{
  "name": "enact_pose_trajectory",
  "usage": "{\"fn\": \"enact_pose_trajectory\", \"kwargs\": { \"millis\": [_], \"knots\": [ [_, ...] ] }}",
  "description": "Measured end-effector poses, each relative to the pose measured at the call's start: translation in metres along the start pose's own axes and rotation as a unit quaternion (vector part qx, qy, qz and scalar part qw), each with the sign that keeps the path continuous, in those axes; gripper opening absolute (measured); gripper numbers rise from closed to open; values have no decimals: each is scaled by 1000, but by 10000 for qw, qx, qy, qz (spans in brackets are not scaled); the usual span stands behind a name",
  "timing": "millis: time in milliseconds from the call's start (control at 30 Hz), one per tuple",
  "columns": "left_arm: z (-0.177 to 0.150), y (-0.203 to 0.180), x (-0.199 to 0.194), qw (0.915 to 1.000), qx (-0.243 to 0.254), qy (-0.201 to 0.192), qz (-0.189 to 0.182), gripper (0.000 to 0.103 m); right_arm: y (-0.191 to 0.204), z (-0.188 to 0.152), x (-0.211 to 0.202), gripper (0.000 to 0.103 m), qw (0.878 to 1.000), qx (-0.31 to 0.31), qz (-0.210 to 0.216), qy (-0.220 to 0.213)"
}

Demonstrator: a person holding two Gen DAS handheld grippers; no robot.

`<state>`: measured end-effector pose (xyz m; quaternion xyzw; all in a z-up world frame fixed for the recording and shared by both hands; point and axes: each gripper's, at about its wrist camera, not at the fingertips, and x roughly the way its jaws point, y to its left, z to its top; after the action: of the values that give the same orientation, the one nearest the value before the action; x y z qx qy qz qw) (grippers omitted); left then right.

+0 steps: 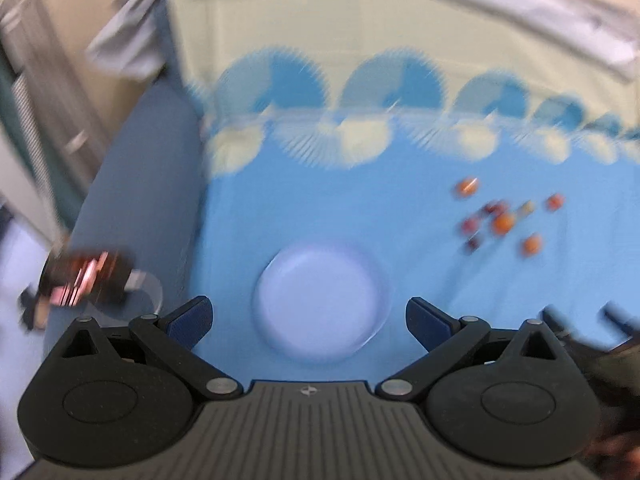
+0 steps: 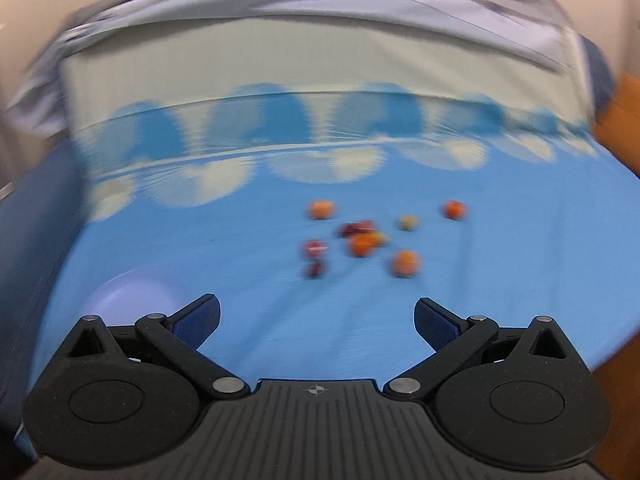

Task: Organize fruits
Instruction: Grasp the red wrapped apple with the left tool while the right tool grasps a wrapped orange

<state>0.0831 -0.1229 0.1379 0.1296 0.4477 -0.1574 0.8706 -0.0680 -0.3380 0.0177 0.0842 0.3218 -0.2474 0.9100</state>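
A white plate [image 1: 322,304] is seen on the blue sheet [image 1: 360,208] of the bed, just ahead of the left tool [image 1: 308,320], whose jaws are spread with nothing between them. To its right, small blurred fruits [image 2: 362,238] are scattered loosely. The right tool [image 2: 318,320] is likewise released, short of them
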Motion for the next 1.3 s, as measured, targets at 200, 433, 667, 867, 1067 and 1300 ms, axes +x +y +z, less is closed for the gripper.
{"fn": "enact_pose_trajectory", "kwargs": {
  "millis": [200, 433, 667, 867, 1067, 1300],
  "knots": [
    [100, -53, -50, 9943, -1, -968, -447, 103, -59, -12, 73, 103, 9926, 1044, -218, 587],
    [151, -123, -28, 9910, 321, -1185, -539, 103, -84, -29, 144, 103, 9832, 1493, -289, 1011],
    [165, -154, 27, 9937, 457, -687, -758, 103, -95, -40, 194, 103, 9744, 1806, -467, 1255],
    [182, -163, 58, 9940, 114, -642, -883, 103, -99, -35, 229, 103, 9698, 2016, -587, 1236],
    [184, -170, 95, 9913, 50, -348, -1266, 103, -91, -30, 265, 103, 9765, 1717, -851, 983],
    [132, -183, 236, 9895, 330, 737, -1196, 103, -69, -44, 297, 103, 9953, 691, -558, 398]
  ]
}}
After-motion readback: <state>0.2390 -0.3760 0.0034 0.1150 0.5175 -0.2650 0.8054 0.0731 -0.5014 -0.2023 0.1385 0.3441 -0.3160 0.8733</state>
